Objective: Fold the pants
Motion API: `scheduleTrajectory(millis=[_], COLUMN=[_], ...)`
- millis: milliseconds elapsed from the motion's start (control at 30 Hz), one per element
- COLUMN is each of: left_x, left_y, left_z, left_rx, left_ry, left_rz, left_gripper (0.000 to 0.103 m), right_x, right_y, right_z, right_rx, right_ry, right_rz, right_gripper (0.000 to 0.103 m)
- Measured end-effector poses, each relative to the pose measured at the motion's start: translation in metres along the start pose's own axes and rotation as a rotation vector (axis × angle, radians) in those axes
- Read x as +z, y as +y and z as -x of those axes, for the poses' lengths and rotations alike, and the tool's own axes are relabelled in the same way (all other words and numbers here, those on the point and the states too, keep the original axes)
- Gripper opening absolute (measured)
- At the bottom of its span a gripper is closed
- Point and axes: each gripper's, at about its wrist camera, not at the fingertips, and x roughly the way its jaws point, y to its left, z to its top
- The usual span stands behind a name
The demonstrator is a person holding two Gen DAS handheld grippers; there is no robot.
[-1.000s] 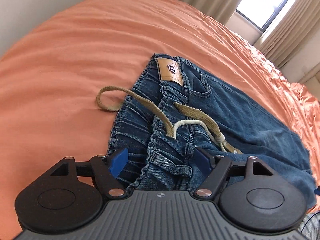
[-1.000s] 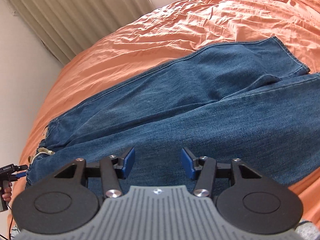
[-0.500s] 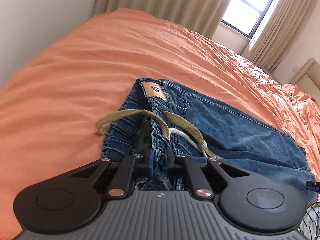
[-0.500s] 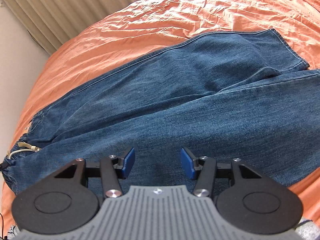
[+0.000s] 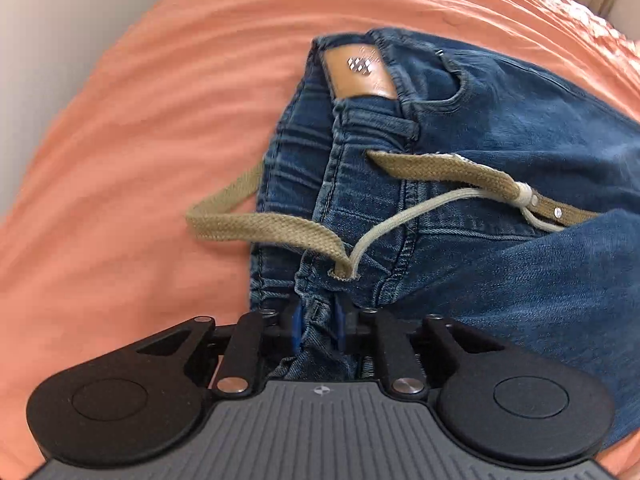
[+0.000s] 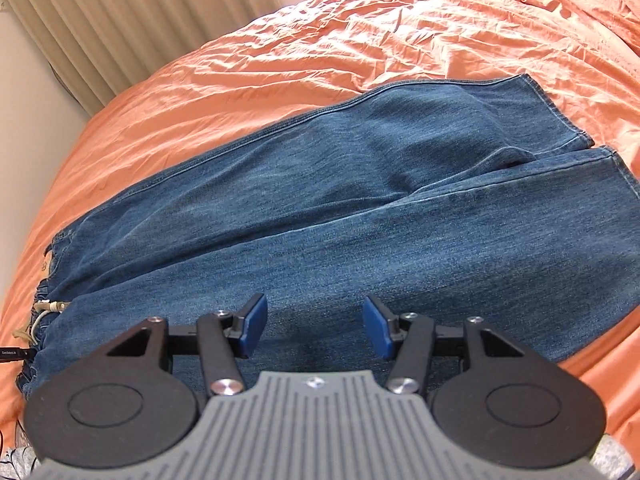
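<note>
Blue jeans lie on an orange bedsheet, waistband toward me in the left wrist view, with a tan leather patch and a khaki drawstring trailing off to the left. My left gripper is shut on the near waistband edge. In the right wrist view both legs of the jeans stretch away to the right, one partly over the other. My right gripper is open and empty, just above the nearer leg at mid-length.
The orange sheet is wrinkled beyond the jeans. Beige curtains and a wall stand at the far side of the bed. The bed's left edge meets a pale wall.
My left gripper closed on the waistband and has drawn it closer and higher. My right gripper stays open over the leg, shifted slightly.
</note>
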Motion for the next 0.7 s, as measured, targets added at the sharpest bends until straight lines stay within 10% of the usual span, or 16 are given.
scheduleTrajectory(millis=[400,700], left_x=[-0.054,-0.108], left_y=[-0.088,-0.175], left_z=[0.117,0.079], left_rx=[-0.115,-0.142], left_ry=[-0.125,0.009], left_rz=[-0.570,-0.926], left_gripper=[0.044,0.049], right_x=[-0.004,-0.008], right_y=[-0.003,-0.007], right_z=[0.019,0.056], right_rx=[0.010,0.030], right_ry=[-0.038,-0.100], right_rz=[-0.003,0.009], right_gripper=[0.056,0.057])
